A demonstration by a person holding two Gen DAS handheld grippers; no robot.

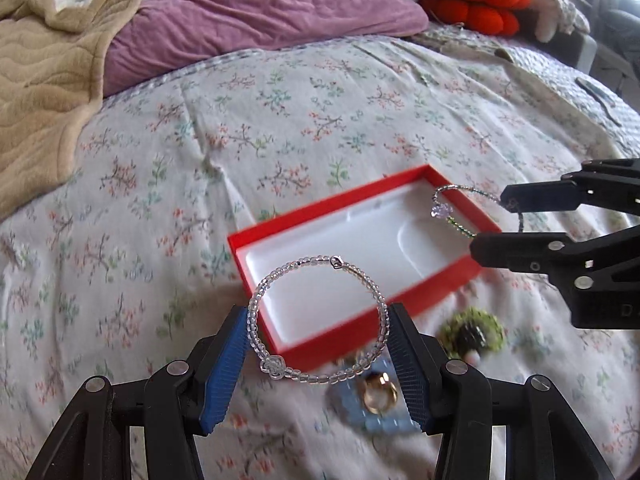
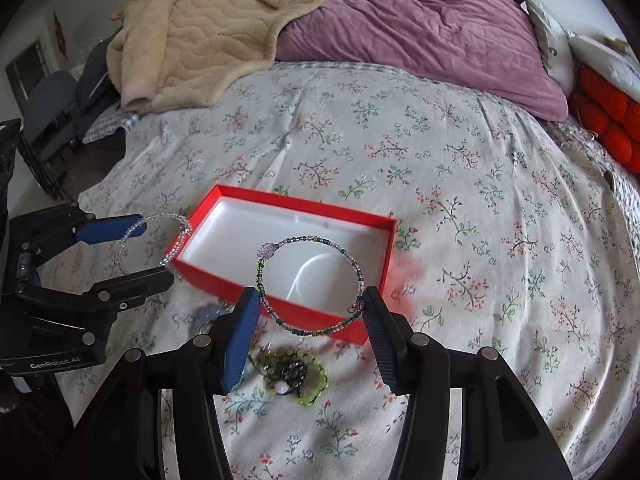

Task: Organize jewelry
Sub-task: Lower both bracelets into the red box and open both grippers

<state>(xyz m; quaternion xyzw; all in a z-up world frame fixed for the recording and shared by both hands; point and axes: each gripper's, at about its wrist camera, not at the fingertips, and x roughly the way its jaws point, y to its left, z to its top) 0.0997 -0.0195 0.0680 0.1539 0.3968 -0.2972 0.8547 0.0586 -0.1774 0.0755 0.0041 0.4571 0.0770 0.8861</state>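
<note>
Bed (image 1: 320, 92) with a flowery sheet fills most of both views, with a purple pillow (image 1: 256, 12) and a tan blanket (image 1: 44, 72) at the far end. Near the middle sits the open red box (image 1: 440, 284) with a white, empty inside. Its long side runs from the left gripper across toward the right one.

Left gripper (image 1: 318, 344) is closed on the clear bracelet (image 1: 260, 304), pinching the ring across its width. The ring hangs over the near corner of the box, so the box lies just ahead of it. Right gripper (image 2: 308, 316) pinches the green bracelet (image 2: 352, 264) the same way, over the near wall at the other end. Both look about equally close, so I think each only needs to go a little forward and down before letting go.

Smaller things lie on the sheet in front of the box: a green ring-shaped thing (image 2: 312, 380) and a gold ring (image 1: 380, 394) on a blue card (image 1: 360, 416). These are blurry, and the fingers hide part of them.
</note>
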